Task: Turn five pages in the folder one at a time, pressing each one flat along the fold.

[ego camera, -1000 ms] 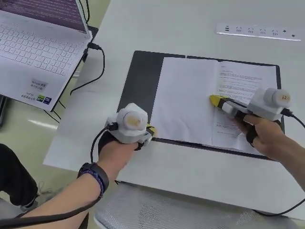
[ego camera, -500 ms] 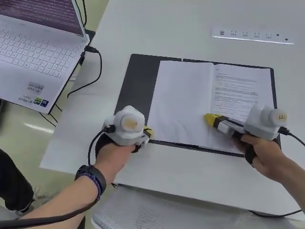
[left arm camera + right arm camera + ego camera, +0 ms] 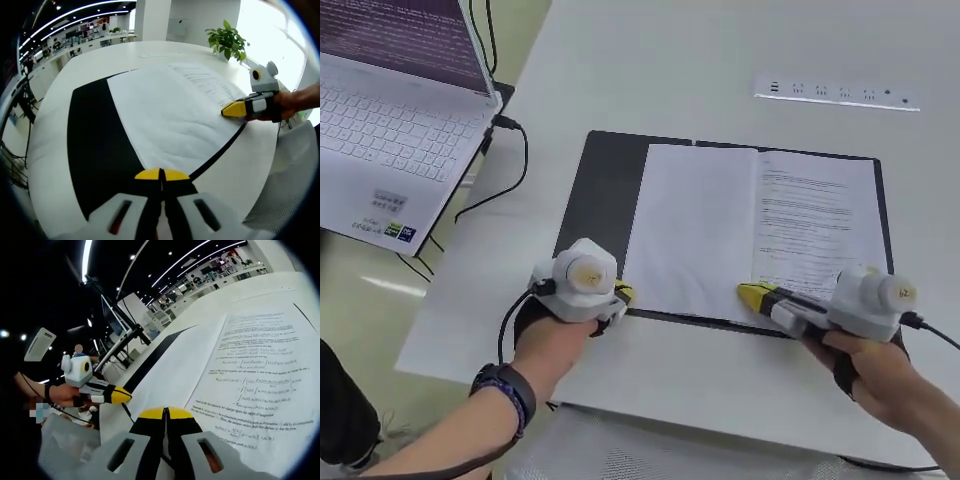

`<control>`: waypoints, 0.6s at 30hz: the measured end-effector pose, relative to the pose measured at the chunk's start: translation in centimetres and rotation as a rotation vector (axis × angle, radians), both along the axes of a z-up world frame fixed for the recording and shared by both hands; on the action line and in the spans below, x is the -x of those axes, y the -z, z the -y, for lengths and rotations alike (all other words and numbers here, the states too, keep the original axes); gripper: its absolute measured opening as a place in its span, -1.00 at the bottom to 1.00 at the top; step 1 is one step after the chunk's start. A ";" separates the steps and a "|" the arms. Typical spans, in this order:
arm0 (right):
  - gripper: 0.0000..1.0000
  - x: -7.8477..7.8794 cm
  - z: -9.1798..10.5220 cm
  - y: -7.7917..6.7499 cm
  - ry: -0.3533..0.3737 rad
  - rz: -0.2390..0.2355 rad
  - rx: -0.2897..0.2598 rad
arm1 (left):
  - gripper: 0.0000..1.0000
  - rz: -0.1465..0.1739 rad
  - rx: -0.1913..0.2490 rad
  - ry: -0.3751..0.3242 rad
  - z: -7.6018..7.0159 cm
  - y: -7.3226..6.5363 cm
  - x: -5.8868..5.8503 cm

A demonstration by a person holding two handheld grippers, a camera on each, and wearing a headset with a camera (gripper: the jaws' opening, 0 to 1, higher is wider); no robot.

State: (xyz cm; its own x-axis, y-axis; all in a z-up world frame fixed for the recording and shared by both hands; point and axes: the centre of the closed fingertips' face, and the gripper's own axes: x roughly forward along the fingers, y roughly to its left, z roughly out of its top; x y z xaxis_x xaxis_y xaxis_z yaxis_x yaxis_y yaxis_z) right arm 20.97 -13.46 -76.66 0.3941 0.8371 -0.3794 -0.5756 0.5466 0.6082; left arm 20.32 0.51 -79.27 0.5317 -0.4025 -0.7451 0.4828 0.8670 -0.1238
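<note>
Folder [image 3: 605, 190] open on white table [image 3: 700, 60], open-plan office [image 3: 90, 35], left gripper [image 3: 623, 293] and right gripper [image 3: 750, 293] closed.

Black folder [image 3: 605, 190], white pages [image 3: 690, 230], white laptop [image 3: 390, 115]

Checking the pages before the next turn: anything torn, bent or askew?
Nothing stands out. The folder lies open and flat, blank page beside printed page, no tears or folded corners visible. The left gripper and right gripper sit shut at its near edge.
</note>
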 end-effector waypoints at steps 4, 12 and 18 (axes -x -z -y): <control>-1.00 0.8 0.1 0.0 -0.004 -0.007 -0.005 | -1.00 0.001 0.003 -0.002 0.0 0.0 0.0; -1.00 1.0 0.7 0.7 -0.008 -0.016 -0.008 | -1.00 0.004 0.005 -0.005 0.0 0.0 0.0; -1.00 1.0 0.9 1.2 -0.007 -0.021 -0.009 | -1.00 0.008 0.006 -0.001 0.0 0.0 -0.1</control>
State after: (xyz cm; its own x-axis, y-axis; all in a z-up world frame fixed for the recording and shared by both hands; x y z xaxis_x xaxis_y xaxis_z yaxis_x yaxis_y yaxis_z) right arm 19.97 -14.36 -77.84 0.3800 0.8432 -0.3801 -0.5664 0.5371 0.6251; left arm 20.45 0.48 -79.26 0.5379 -0.4066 -0.7385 0.4827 0.8667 -0.1256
